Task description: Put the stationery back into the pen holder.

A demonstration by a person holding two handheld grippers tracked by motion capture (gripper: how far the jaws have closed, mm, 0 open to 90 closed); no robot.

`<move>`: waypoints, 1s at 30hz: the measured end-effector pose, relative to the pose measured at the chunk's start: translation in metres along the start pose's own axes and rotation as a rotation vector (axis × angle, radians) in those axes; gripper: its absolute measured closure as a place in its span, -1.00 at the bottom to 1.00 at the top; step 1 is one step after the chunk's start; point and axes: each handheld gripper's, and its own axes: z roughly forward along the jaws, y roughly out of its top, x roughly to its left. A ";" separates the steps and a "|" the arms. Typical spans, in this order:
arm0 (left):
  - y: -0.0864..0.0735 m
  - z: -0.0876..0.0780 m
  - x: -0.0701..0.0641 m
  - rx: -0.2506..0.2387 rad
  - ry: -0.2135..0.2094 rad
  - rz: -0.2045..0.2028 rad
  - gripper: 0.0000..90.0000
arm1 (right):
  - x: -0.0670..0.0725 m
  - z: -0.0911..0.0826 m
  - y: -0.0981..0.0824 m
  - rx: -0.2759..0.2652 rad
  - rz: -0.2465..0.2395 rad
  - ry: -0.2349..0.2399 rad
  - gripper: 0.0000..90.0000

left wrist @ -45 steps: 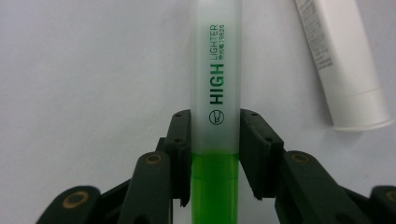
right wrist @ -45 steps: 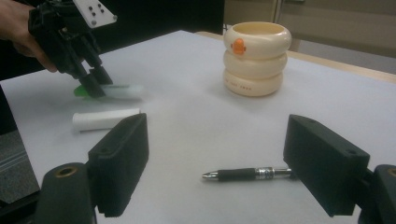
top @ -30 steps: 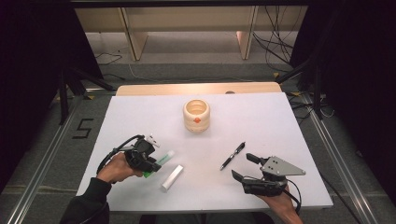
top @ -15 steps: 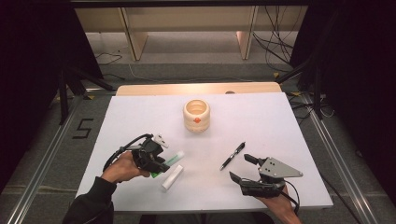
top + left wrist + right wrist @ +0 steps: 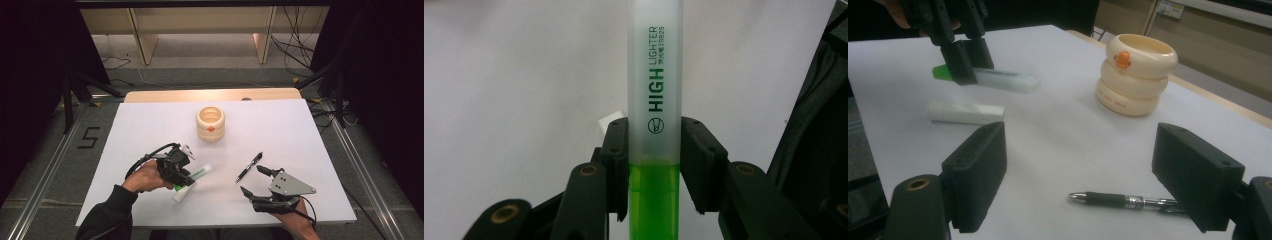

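Left hand-held gripper (image 5: 186,176) clenched on a green highlighter (image 5: 655,100), pads pressed on both sides where the frosted cap meets the green barrel. Held clear of the white surface (image 5: 310,135), roughly level, cap end pointing toward the middle of the surface. Seen from the right gripper view, raised above a white stick (image 5: 966,112) lying flat on the surface just below and beside it, the two apart. In the high view, the white stick partly hidden under the left hand-held gripper, near the front left of the surface.

Right hand-held gripper (image 5: 253,180) released, jaws spread wide with nothing between the pads, low over the front right of the surface. Black pen (image 5: 249,167) lying flat just ahead of the jaws, untouched. Cream ringed cup (image 5: 210,123) with an orange dot standing upright toward the back centre, well apart from both hand-held grippers.
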 end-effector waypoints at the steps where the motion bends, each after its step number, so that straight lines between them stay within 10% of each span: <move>1: 0.002 0.001 0.000 -0.005 -0.003 -0.005 0.47 | 0.001 0.000 0.001 0.001 -0.011 -0.003 -0.50; 14: 0.029 0.011 -0.010 0.026 -0.033 0.050 0.47 | 0.011 0.010 0.009 0.018 -0.117 -0.008 -0.50; 30: 0.051 0.018 -0.017 0.076 -0.085 0.082 0.47 | 0.038 0.036 0.012 0.093 -0.439 -0.058 -0.46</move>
